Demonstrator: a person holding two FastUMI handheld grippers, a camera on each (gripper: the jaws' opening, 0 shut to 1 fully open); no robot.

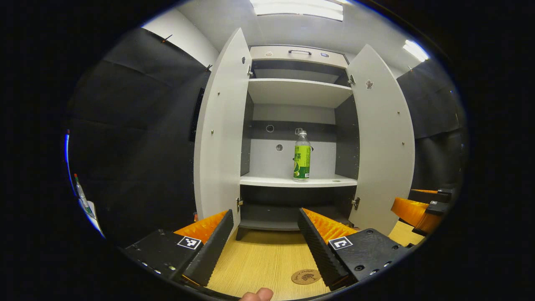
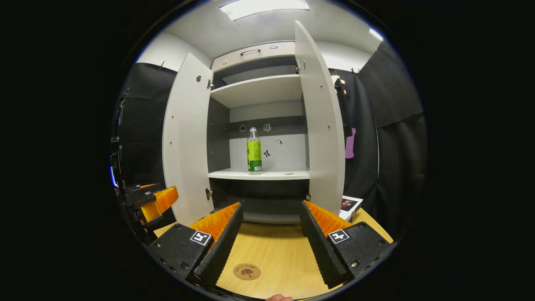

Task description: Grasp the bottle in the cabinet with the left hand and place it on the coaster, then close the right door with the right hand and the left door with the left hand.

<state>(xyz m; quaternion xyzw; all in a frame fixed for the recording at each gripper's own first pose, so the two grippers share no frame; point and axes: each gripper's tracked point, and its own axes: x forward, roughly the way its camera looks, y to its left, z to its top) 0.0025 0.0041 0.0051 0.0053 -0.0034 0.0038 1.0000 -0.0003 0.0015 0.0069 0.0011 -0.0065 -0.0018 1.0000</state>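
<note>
I hold my left hand-held gripper (image 1: 262,228) wide open in front of the cabinet (image 1: 299,90), with nothing between its fingers. My right hand-held gripper (image 2: 269,225) is spread just as wide and holds nothing either. The bottle (image 1: 301,156) stands upright on the cabinet's middle shelf (image 1: 271,181) (green label, pale cap), a little right of the shelf's centre in the left gripper view. Both cabinet doors stand open: the left door (image 1: 219,129) and the right door (image 1: 382,138) swing out toward me. The round coaster (image 1: 306,276) lies flat on the desk (image 1: 259,255) in front of the cabinet, well apart from the bottle and just beside my left gripper's right finger.
</note>
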